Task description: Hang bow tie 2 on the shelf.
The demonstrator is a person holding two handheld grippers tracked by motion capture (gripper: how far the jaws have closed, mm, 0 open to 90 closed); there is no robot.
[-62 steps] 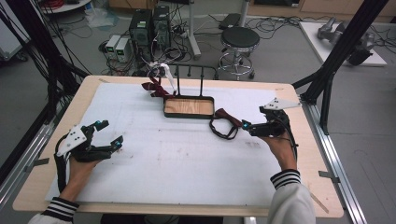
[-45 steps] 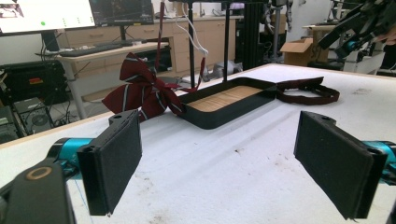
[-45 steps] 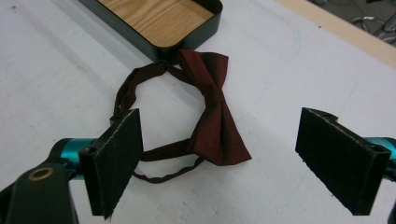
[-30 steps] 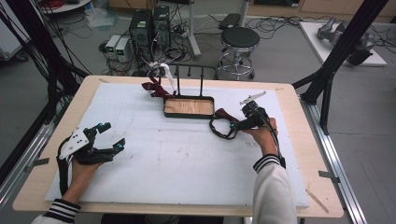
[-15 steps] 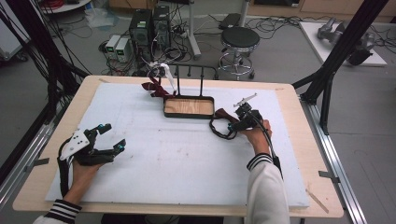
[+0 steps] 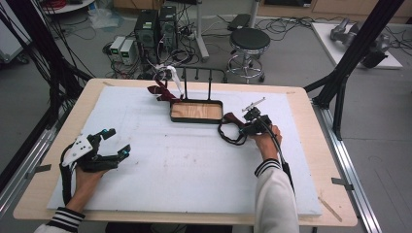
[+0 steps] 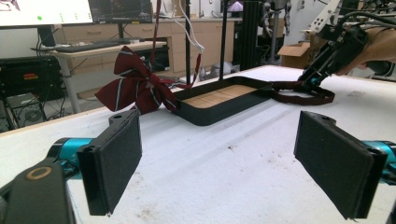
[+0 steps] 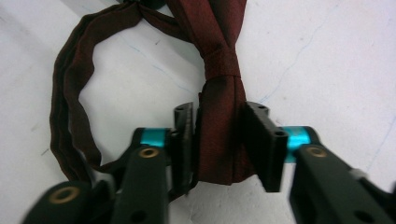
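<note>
Right gripper view has the right gripper [image 8: 219,149] with its fingers [image 8: 261,144] on either side of a dark red tie [image 8: 219,135]; they have just been closing and pinch its band below the knot. Its long axis runs straight away from them. It lies on the surface [image 6: 194,170] near the right edge, beside a tray [image 6: 196,111]. Far off at the left edge, the left gripper [image 6: 109,145] rests with fingers spread.

A lab: computer towers [image 6: 155,29] and loose cables [image 6: 286,24] on the grey floor, a stool [image 6: 248,41], black rig struts [image 6: 359,43] around the table [image 6: 301,97], desks with monitors [image 7: 46,11].
</note>
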